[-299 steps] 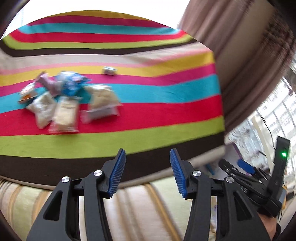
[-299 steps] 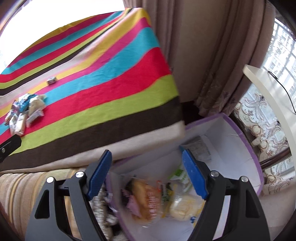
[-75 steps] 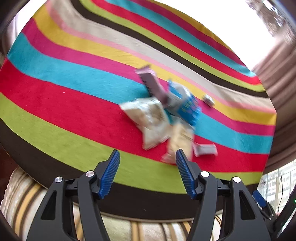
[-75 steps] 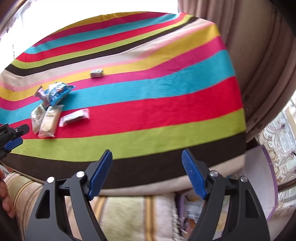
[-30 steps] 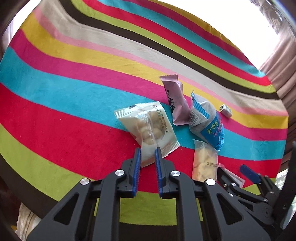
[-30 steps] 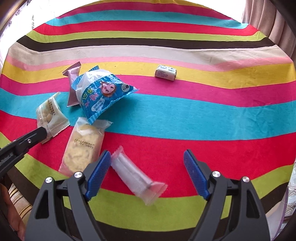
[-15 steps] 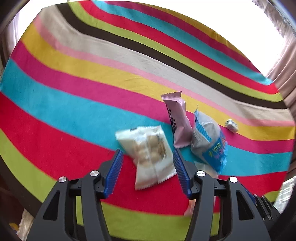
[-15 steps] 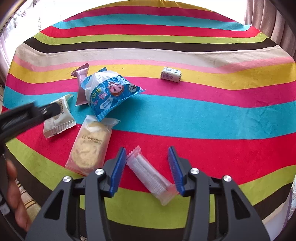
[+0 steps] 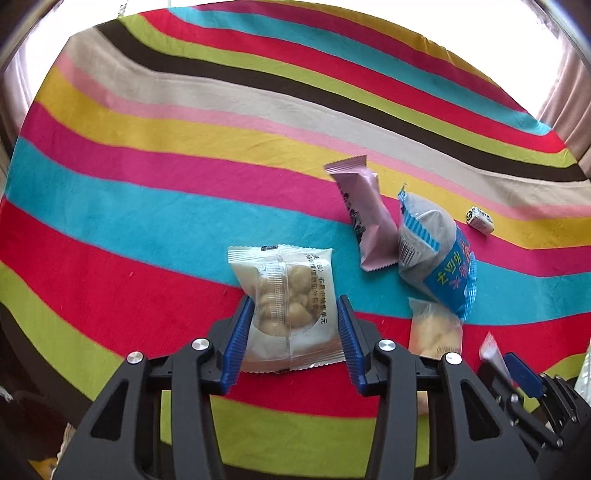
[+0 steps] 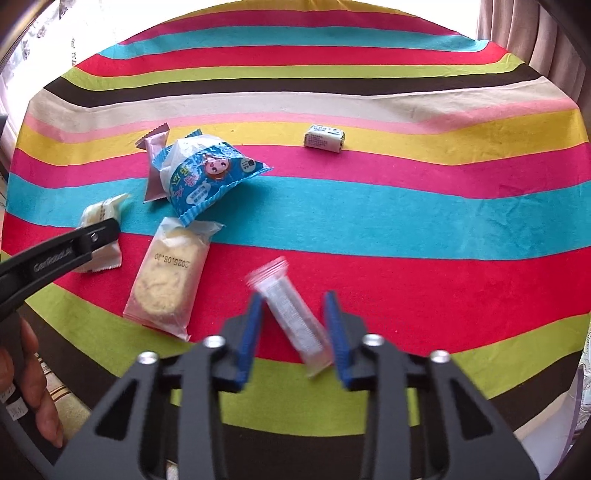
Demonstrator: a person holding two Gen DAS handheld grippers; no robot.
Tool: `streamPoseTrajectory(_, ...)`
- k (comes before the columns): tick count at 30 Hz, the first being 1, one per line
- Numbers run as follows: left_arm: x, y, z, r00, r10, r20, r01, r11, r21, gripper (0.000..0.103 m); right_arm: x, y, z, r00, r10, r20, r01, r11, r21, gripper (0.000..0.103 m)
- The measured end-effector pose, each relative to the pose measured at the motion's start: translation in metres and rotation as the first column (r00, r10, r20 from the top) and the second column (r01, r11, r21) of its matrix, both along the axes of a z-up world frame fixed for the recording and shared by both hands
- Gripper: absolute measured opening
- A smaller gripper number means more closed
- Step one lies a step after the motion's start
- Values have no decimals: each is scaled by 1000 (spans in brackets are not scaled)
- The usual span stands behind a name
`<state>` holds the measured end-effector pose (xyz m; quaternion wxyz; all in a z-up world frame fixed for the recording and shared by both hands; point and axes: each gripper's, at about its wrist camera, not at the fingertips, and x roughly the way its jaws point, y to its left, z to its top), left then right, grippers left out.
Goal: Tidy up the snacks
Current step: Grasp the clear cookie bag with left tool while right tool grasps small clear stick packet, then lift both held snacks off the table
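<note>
My left gripper [image 9: 291, 332] is shut on a clear packet of pale nuggets [image 9: 288, 295], its jaws pressing both side edges. It also shows in the right wrist view [image 10: 99, 236] behind the left gripper's finger [image 10: 74, 251]. My right gripper [image 10: 293, 325] is closed around a slim clear-wrapped bar [image 10: 295, 317], which is tilted and blurred. On the striped cloth lie a pink packet [image 9: 365, 218], a blue-and-white bag [image 10: 207, 173], a round cracker packet [image 10: 170, 273] and a small wrapped candy [image 10: 325, 138].
The striped cloth [image 10: 406, 221] covers the whole table. Its front edge drops off at the brown stripe [image 10: 295, 443]. Curtains [image 10: 535, 33] hang at the far right. A hand [image 10: 26, 387] holds the left gripper at the lower left.
My left gripper has closed on the nugget packet. My right gripper has closed in on the slim bar, which has tipped up between the jaws.
</note>
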<state>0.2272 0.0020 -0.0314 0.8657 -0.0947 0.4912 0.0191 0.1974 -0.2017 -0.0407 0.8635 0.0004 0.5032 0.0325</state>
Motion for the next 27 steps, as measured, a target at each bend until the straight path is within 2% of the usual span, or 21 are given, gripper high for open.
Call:
streamPoseTrajectory(1,-4,3,1,1000,4,2,-4,1000,-13,43,-1,0,0,1000,0,0,0,1000,3,16)
streamPoseTrajectory(4,-11,10,7,1000,11,15,-11,1000,-22,43,-2,-2,1,1000,-2,-1,2,1000,11,14)
streamPoseTrajectory(12,-28,19,15,999,20,36,-18,999,-50,43,-11,1,7,1000,-6,19,6,1000,2,14)
streamPoseTrajectory(27,-63,17,29,997,7,78,-3,998,-57,43,-35,-3,19,999,-20,42,20,1000,2,14)
